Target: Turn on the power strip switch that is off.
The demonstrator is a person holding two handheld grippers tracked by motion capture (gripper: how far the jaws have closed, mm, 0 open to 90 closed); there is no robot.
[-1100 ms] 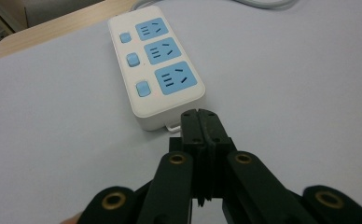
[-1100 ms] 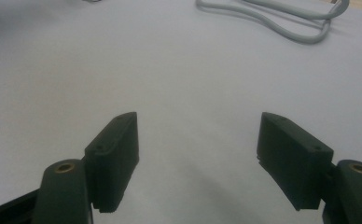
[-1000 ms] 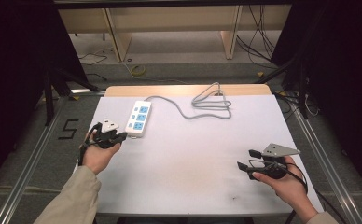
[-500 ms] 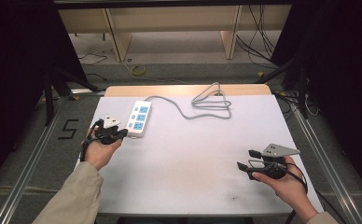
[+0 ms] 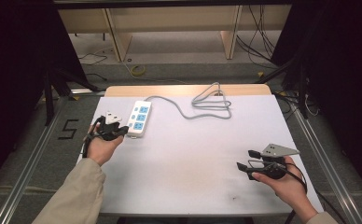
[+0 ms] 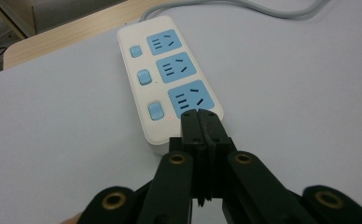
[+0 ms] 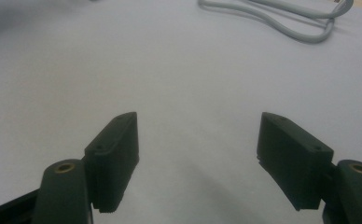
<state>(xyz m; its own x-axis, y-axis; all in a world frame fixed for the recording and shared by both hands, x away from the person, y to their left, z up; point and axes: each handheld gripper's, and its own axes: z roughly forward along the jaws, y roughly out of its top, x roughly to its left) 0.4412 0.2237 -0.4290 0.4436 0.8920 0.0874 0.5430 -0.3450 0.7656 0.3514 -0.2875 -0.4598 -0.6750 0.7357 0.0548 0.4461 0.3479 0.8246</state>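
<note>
A white power strip (image 5: 139, 118) with three blue sockets and blue switches lies on the white table top (image 5: 188, 154) at the back left. Its grey cable (image 5: 207, 102) runs to the right and coils near the far edge. My left gripper (image 5: 122, 132) is shut with nothing between the jaws, its tip at the strip's near end. In the left gripper view the closed jaw tips (image 6: 200, 122) sit just over the nearest socket of the power strip (image 6: 167, 79). My right gripper (image 5: 245, 160) stands open at the front right, above bare table (image 7: 188, 84), with nothing between its fingers.
The coiled cable (image 7: 281, 14) lies well beyond the right gripper. Wooden furniture legs (image 5: 116, 37) and loose wires (image 5: 258, 42) stand on the floor past the table. Metal rails (image 5: 323, 154) run along both sides. A "5" (image 5: 68, 129) is marked on the floor at left.
The left hand has shifted slightly forward and right, bringing its shut gripper closer to the strip's near end. The right hand has kept still.
</note>
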